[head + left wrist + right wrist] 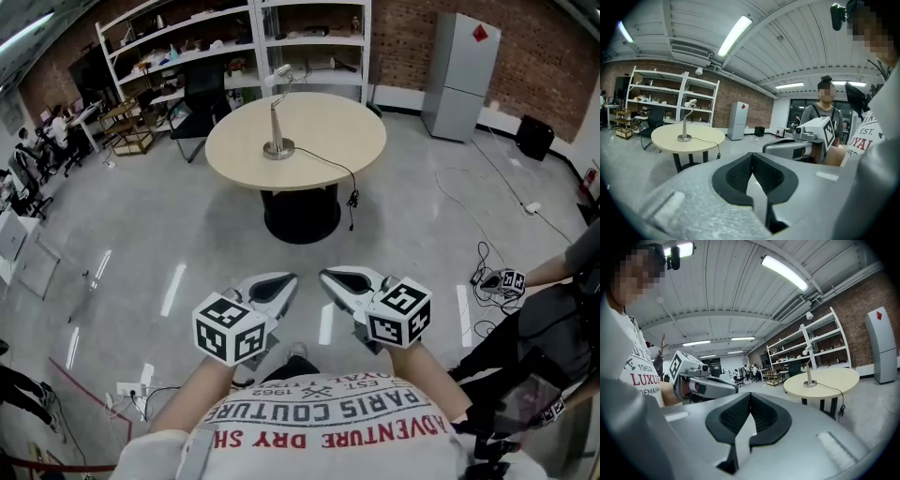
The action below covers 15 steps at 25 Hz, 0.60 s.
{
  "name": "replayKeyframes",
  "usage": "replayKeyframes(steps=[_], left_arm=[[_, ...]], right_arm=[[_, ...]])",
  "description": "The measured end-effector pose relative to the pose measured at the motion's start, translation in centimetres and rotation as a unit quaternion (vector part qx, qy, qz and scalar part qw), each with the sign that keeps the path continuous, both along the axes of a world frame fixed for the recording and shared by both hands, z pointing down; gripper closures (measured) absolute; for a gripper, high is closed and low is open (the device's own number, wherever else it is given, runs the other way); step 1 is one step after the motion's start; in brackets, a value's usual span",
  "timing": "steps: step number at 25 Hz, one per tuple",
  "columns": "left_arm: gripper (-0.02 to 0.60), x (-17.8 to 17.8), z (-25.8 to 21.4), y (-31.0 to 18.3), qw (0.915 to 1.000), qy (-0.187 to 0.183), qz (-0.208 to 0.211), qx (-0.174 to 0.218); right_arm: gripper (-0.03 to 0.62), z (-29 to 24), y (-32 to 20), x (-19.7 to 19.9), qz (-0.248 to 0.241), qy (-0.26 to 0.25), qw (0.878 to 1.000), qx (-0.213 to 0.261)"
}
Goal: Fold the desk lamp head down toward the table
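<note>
A silver desk lamp (278, 112) stands upright on a round beige table (347, 127) far ahead of me, its head raised and its black cord trailing off the right edge. The lamp (685, 121) shows small in the left gripper view, and the lamp (808, 366) is again small in the right gripper view. My left gripper (289, 281) and right gripper (327, 276) are held close to my chest, side by side, both shut with nothing in them. Their tips point toward each other, well away from the table.
White shelving (234, 37) and a black chair (202, 103) stand behind the table. A grey cabinet (461, 75) is at the back right. Cables (487, 253) lie on the grey floor. A person (562, 309) stands close on my right, and others sit at the far left.
</note>
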<state>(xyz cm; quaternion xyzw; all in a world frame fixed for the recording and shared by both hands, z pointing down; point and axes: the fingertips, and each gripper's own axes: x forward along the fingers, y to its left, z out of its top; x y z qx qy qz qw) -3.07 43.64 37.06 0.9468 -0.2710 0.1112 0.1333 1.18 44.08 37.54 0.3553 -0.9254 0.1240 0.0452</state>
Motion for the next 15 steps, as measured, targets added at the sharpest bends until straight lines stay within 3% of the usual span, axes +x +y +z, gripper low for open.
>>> replayKeyframes(steps=[6,15], left_arm=[[0.581,0.2,0.0,-2.2,0.9996,0.022,-0.013,0.013],[0.581,0.2,3.2,-8.9,0.9993,0.029,-0.004,-0.022]], right_arm=[[0.588,1.0,-1.6,0.9,0.012,-0.008,1.0,-0.01],[0.588,3.4,-8.3,0.3,0.008,0.006,1.0,-0.029]])
